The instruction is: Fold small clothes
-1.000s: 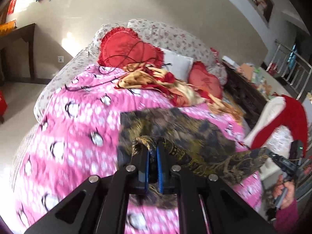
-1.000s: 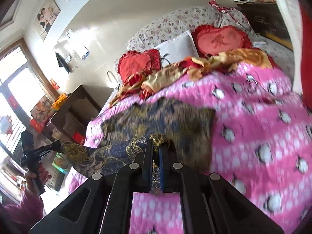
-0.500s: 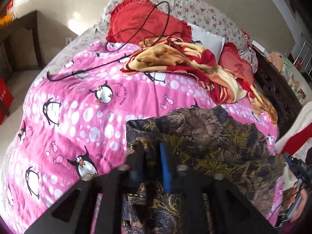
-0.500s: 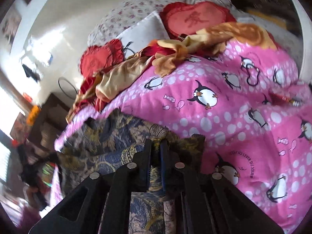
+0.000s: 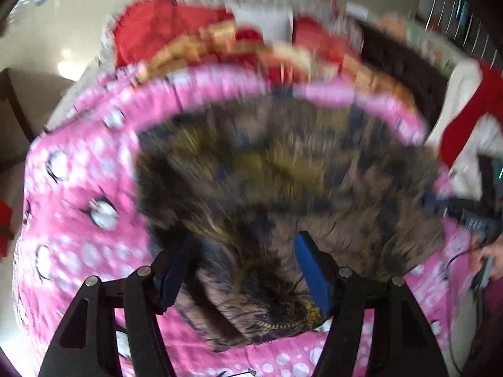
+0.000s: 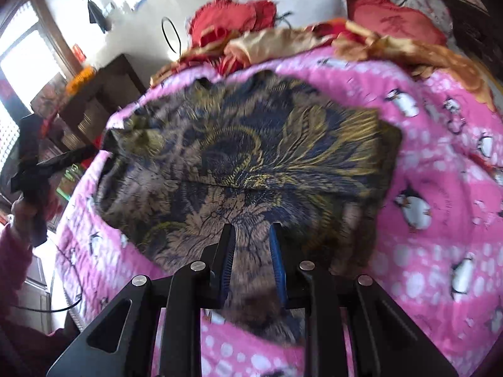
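Note:
A dark garment with a gold and blue feather print [image 5: 267, 169] [image 6: 251, 144] lies folded on the pink penguin blanket [image 5: 78, 188] [image 6: 440, 251]. My left gripper [image 5: 243, 240] hovers just over its near edge. Its jaws are opening wide and the cloth lies loose under them, with nothing pinched. My right gripper [image 6: 252, 228] stands over the other near part of the garment. Its jaws are opening too, with a narrow gap, and cloth shows below the blue pads [image 6: 276, 251]. The left wrist view is blurred by motion.
A heap of gold and red cloth [image 6: 283, 40] lies across the bed behind the garment. Beyond it are red heart cushions [image 6: 389, 19] and a white pillow [image 6: 311, 3]. A dark wooden cabinet [image 6: 103, 88] stands beside the bed. A person's hand [image 6: 28, 207] shows at the left edge.
Both grippers came down to the bed carrying the garment's edge forward over itself. Their jaws, shut on the cloth before, have parted and let it go.

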The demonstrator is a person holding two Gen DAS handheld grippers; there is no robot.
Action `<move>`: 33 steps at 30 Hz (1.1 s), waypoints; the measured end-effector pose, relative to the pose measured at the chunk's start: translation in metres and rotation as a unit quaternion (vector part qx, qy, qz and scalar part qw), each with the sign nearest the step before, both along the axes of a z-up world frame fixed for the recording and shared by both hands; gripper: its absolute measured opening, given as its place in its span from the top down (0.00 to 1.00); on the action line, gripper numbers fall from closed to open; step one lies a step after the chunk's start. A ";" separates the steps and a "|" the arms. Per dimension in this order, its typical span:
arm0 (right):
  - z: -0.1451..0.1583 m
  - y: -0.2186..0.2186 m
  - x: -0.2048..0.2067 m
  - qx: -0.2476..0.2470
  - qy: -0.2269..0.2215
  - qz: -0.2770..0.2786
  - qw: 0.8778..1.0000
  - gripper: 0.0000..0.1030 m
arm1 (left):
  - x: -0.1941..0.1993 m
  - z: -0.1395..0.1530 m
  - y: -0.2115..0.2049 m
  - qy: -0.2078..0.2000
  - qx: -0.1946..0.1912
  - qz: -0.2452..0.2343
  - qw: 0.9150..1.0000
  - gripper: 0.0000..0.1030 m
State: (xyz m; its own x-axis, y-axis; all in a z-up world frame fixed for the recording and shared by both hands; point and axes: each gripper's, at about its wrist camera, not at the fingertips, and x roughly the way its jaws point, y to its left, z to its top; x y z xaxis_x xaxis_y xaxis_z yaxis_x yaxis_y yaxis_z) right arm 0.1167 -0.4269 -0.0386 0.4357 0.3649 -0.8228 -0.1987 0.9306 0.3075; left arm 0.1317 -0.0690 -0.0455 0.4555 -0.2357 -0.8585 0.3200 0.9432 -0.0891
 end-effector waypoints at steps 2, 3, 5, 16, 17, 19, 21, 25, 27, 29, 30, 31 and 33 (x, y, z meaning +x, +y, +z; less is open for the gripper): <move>-0.009 0.006 0.015 -0.018 0.006 0.000 1.000 0.75 | 0.011 -0.014 -0.008 0.016 0.013 0.003 1.000 0.35; -0.007 0.007 0.024 -0.026 -0.004 0.000 1.000 0.75 | 0.022 -0.018 -0.012 0.022 0.023 0.007 0.999 0.39; 0.007 0.004 0.040 -0.027 -0.035 -0.009 0.999 0.75 | 0.040 -0.011 -0.013 0.018 0.021 0.013 1.000 0.40; 0.046 -0.046 0.120 0.026 -0.084 -0.130 0.988 0.75 | 0.116 0.057 0.033 -0.049 -0.090 0.117 0.988 0.32; 0.051 -0.049 0.108 0.039 -0.088 -0.125 0.988 0.75 | 0.110 0.057 0.038 -0.050 -0.093 0.115 0.988 0.27; 0.056 -0.051 0.079 0.031 -0.088 -0.107 0.990 0.74 | 0.083 0.053 0.049 -0.048 -0.098 0.101 0.989 0.27; 0.054 -0.050 0.047 0.005 -0.073 -0.089 0.993 0.72 | 0.059 0.048 0.056 -0.038 -0.089 0.089 0.991 0.27; 0.033 -0.052 -0.003 -0.006 -0.011 -0.077 0.997 0.69 | 0.008 0.031 0.068 -0.017 -0.104 0.081 0.991 0.27; 0.021 -0.053 -0.031 0.006 0.010 -0.079 0.997 0.68 | -0.019 0.017 0.073 0.006 -0.117 0.081 0.990 0.27; 0.013 -0.051 -0.054 0.014 0.018 -0.079 0.997 0.65 | -0.035 0.005 0.077 0.021 -0.119 0.082 0.989 0.27; 0.011 -0.050 -0.063 0.013 0.020 -0.079 0.997 0.64 | -0.044 -0.004 0.078 0.029 -0.120 0.083 0.989 0.27; 0.008 -0.049 -0.071 0.010 0.019 -0.082 0.996 0.64 | -0.048 -0.009 0.079 0.034 -0.122 0.086 0.988 0.27; 0.006 -0.051 -0.082 0.016 0.016 -0.097 0.995 0.64 | -0.056 -0.019 0.081 0.048 -0.137 0.090 0.985 0.27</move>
State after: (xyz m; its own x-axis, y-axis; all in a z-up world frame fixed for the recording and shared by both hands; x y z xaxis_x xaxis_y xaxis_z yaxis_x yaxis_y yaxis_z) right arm 0.0343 -0.4774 -0.0331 0.4748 0.3023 -0.8266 -0.0065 0.9403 0.3402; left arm 0.0753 0.0118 -0.0649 0.4313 -0.3883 -0.8144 0.1283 0.9199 -0.3706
